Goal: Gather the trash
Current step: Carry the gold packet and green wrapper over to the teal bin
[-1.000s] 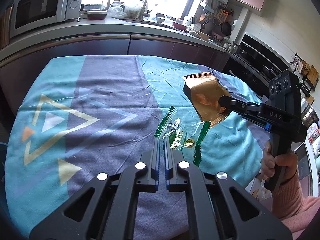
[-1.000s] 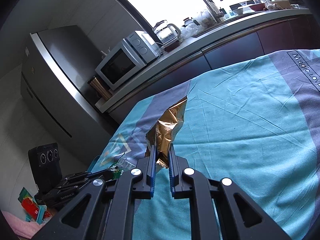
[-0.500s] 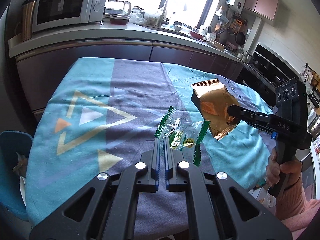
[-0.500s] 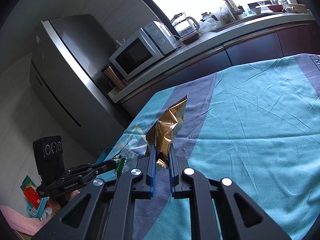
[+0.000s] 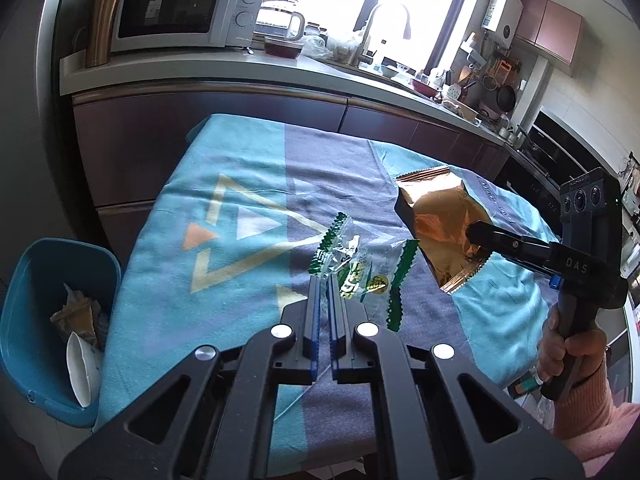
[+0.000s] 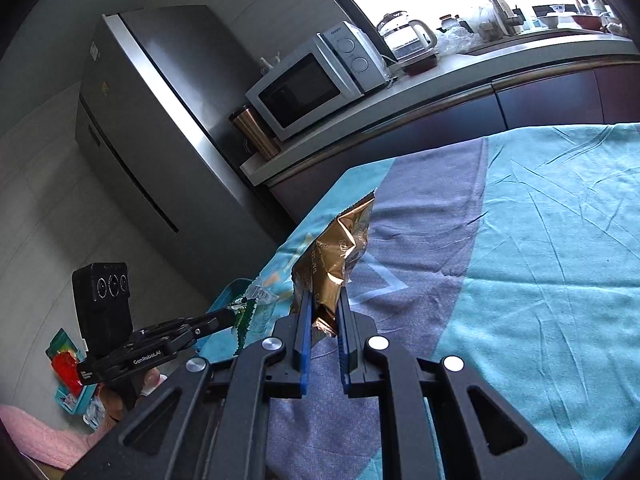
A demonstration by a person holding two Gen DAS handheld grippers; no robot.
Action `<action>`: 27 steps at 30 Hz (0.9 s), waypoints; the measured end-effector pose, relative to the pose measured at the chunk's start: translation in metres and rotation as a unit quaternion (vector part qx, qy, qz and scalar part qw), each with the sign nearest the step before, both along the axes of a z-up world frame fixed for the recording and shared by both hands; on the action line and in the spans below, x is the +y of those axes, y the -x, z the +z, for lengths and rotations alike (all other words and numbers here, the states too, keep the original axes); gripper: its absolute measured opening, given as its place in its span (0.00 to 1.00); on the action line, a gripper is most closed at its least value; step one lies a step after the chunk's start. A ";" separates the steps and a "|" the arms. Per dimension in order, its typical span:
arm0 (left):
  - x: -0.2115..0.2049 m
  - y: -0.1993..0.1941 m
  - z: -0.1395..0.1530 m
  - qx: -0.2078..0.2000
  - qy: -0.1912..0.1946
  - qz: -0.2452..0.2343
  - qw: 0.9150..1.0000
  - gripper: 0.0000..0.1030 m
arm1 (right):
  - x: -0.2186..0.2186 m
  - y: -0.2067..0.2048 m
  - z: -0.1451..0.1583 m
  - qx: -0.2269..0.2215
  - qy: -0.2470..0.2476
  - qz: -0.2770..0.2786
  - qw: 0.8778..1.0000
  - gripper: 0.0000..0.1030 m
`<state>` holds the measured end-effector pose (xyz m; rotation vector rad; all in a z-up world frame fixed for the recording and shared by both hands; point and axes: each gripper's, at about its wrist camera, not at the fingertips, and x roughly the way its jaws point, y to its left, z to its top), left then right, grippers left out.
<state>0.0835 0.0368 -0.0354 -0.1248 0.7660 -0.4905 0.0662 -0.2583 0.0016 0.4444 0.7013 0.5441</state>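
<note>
The left hand-held gripper (image 5: 324,280) is being held above the worktop (image 5: 248,184), which is being covered by a teal and grey cloth printed with pale triangles. Its jaws are being kept pressed together on a corner of a clear plastic wrapper with green zigzag edges (image 5: 360,268), which is being carried clear of the cloth. In the right wrist view the same wrapper is being seen at the tip of the left hand-held gripper, beyond the worktop's left edge.

The right hand-held gripper (image 6: 323,300) is being kept clamped on the lower end of a crumpled gold foil snack bag (image 6: 336,256). The bag is being held upright and lifted off the cloth, with its torn serrated top pointing away from the camera. In the left wrist view the bag is being seen to the right of the clear wrapper, near it but apart from it. The handle of the right hand-held gripper is being gripped by a hand (image 5: 568,352) in a pink sleeve (image 5: 592,412).

A blue plastic bin (image 5: 24,312) is being seen on the floor, just beside the worktop's left edge. Crumpled paper and a white curved item are being contained in it. Neither piece of trash is being held over the bin.

A kitchen counter bearing a white microwave (image 5: 180,8) and a glass kettle (image 5: 280,20) is being seen behind the worktop.
</note>
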 end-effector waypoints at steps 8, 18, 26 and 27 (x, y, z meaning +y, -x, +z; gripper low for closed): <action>0.024 0.002 0.003 -0.003 -0.002 0.024 1.000 0.04 | 0.024 -0.012 -0.001 0.001 0.002 0.027 1.000 0.10; 0.050 0.006 0.008 -0.007 0.000 0.049 0.999 0.04 | 0.048 -0.023 -0.002 0.002 0.004 0.055 0.998 0.10; 0.072 0.009 0.011 -0.011 0.002 0.074 0.997 0.04 | 0.070 -0.031 -0.003 0.004 0.005 0.080 0.997 0.10; 0.076 0.009 0.011 -0.012 0.003 0.078 0.997 0.04 | 0.073 -0.032 -0.003 0.005 0.004 0.083 0.997 0.10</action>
